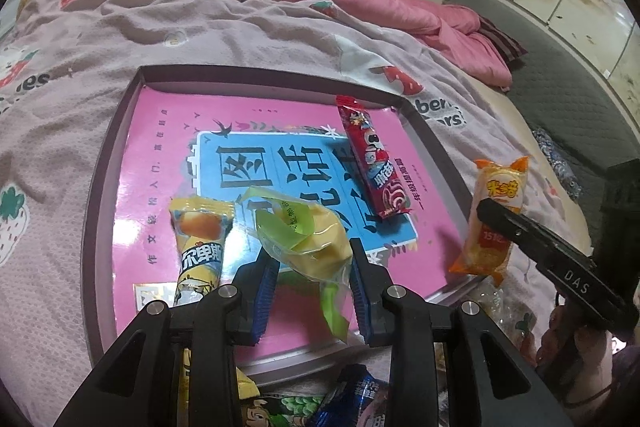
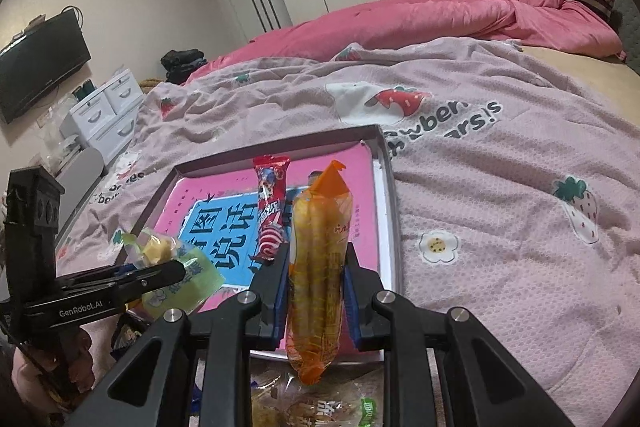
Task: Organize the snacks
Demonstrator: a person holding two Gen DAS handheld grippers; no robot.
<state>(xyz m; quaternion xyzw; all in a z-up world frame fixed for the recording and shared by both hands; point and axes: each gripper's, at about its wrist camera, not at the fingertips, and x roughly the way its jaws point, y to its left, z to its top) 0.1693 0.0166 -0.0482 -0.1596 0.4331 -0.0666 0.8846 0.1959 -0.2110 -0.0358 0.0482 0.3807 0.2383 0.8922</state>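
1. The left claw (image 1: 312,267) is clamped on a green-and-yellow snack packet (image 1: 308,239); the right claw (image 2: 316,275) is clamped on an upright orange snack packet (image 2: 318,291).
2. Both hang over the near edge of a shallow tray (image 1: 120,115) lying on the bed (image 2: 500,227).
3. A red stick packet (image 1: 374,163) and a yellow packet (image 1: 200,247) lie on the tray's pink floor; the middle is bare.
4. More packets (image 1: 352,403) crowd just below the tray.

"GenRobot.AI" on the left gripper (image 2: 168,273); "DAS" on the right gripper (image 1: 490,211).
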